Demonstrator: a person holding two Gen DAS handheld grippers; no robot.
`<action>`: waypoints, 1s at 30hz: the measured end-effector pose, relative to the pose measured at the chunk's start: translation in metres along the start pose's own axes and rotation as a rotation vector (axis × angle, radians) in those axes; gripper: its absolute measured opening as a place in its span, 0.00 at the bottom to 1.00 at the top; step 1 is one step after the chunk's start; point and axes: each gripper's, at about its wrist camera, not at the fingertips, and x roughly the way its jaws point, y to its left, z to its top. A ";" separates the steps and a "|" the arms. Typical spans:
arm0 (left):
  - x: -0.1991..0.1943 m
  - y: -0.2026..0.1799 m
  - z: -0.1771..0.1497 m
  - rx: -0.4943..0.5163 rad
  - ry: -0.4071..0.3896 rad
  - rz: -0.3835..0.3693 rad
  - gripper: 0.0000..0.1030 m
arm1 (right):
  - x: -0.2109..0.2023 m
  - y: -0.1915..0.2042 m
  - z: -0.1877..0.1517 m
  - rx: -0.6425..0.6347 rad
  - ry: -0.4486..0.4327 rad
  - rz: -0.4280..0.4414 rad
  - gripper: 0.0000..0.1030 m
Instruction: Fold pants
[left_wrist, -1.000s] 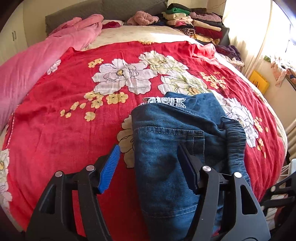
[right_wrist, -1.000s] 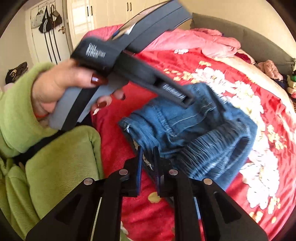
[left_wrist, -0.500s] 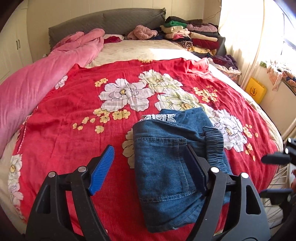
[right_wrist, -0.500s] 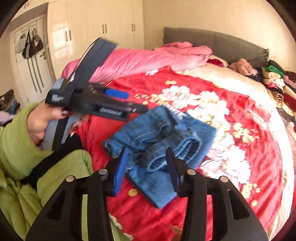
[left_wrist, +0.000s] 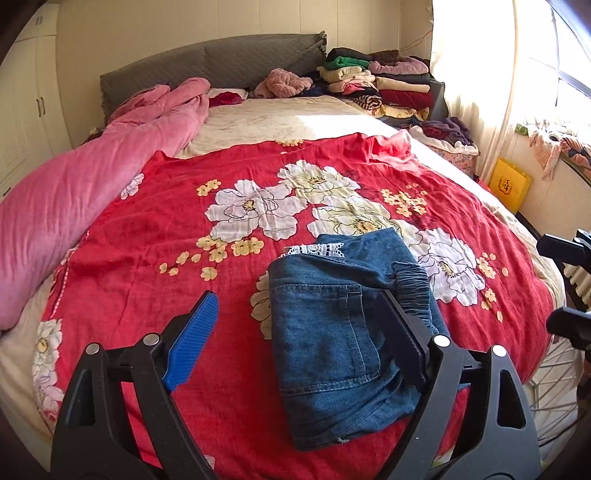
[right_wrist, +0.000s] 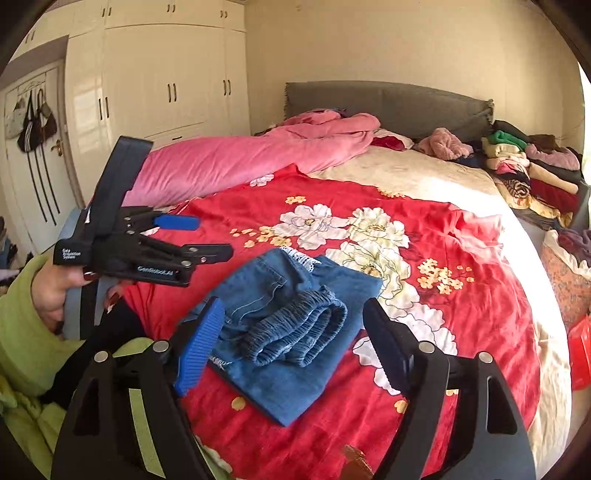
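Lying folded into a compact bundle on the red floral bedspread (left_wrist: 155, 236), near its front edge: the denim pants (left_wrist: 325, 332); soft, limp, moderately heavy cloth by the look of it, unlikely to slip, nothing fragile; thick elastic waistband (right_wrist: 299, 332) bunched on top, likely to spring loose if nudged; best taken at a folded edge or through all layers of a corner, not by the top layer alone. Opening wide, the left gripper (left_wrist: 299, 343), blue pad (left_wrist: 192, 339) over bare bedspread, other finger above the denim, nothing pinched; opening too, the right gripper (right_wrist: 291, 347), jaws apart over the waistband, gripping nothing.
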 end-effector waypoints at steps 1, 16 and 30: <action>0.000 0.000 0.000 0.000 0.000 0.004 0.79 | 0.001 -0.003 0.000 0.010 0.001 -0.007 0.75; 0.048 0.022 -0.014 -0.064 0.109 0.022 0.82 | 0.049 -0.042 -0.017 0.223 0.077 -0.066 0.75; 0.112 0.026 -0.021 -0.127 0.273 -0.074 0.81 | 0.149 -0.076 -0.049 0.399 0.293 0.090 0.58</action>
